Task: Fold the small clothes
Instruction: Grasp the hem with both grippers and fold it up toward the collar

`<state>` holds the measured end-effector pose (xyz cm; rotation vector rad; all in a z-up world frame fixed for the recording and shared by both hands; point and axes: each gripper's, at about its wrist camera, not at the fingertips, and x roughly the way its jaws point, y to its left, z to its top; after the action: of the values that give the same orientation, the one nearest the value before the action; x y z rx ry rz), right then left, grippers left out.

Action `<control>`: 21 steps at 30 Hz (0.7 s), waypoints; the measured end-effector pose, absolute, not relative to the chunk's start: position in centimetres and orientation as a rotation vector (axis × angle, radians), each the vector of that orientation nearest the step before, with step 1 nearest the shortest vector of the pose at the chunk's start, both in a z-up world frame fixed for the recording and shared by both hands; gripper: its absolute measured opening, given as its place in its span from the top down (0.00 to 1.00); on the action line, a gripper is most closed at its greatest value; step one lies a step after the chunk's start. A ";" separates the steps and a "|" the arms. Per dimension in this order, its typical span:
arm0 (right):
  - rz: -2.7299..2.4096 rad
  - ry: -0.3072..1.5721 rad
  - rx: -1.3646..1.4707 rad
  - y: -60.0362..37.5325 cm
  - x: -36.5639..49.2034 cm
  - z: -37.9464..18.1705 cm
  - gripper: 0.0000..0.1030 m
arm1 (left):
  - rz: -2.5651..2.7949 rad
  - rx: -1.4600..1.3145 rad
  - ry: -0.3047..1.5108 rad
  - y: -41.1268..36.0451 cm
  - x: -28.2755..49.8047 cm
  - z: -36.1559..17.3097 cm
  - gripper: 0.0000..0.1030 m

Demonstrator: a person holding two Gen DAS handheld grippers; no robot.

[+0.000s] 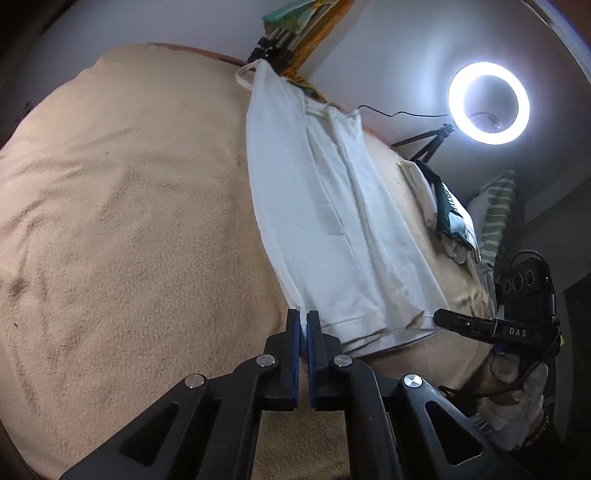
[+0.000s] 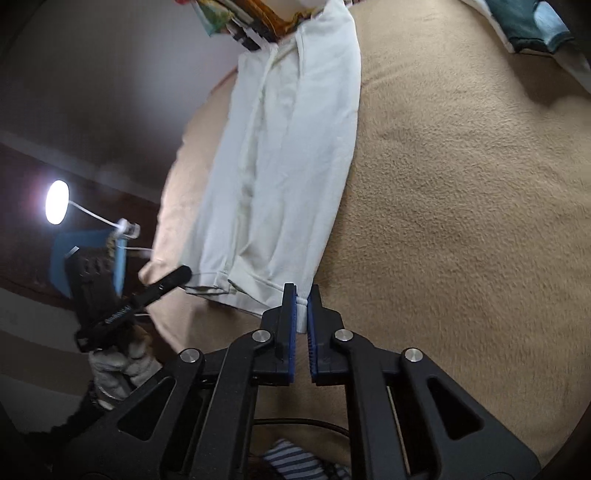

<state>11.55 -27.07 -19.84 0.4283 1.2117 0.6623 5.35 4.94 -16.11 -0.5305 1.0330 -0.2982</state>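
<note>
A white garment (image 1: 332, 221), folded lengthwise into a long strip, lies on the beige blanket (image 1: 129, 221). My left gripper (image 1: 303, 317) is shut on its near hem corner, the cloth pinched between the blue pads. In the right wrist view the same garment (image 2: 280, 166) stretches away, and my right gripper (image 2: 302, 291) is shut on the other near hem corner, white cloth showing between its pads. The right gripper's finger (image 1: 465, 323) touches the hem in the left wrist view; the left gripper's finger (image 2: 166, 282) shows at the hem in the right wrist view.
A lit ring light (image 1: 488, 102) on a tripod stands beyond the bed. A pile of other clothes (image 1: 443, 214) lies at the far side of the blanket, also in the right wrist view (image 2: 532, 29). Striped cloth (image 2: 295, 461) lies below the right gripper.
</note>
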 end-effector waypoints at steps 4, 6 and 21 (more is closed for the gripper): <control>0.618 1.280 0.408 -26.9 11.8 -22.0 0.94 | -0.294 -0.512 1.090 4.1 5.5 -17.7 1.00; 0.630 1.271 0.417 -27.1 11.8 -21.6 0.94 | -0.295 -0.502 1.079 4.0 5.4 -17.4 1.00; 0.700 1.185 0.526 -27.7 13.8 -19.3 0.94 | -0.339 -0.539 1.012 4.2 7.2 -14.1 1.00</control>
<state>13.78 -27.70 -19.34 0.5260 1.1851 0.7001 7.24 4.19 -14.10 -0.5389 1.0120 -0.3386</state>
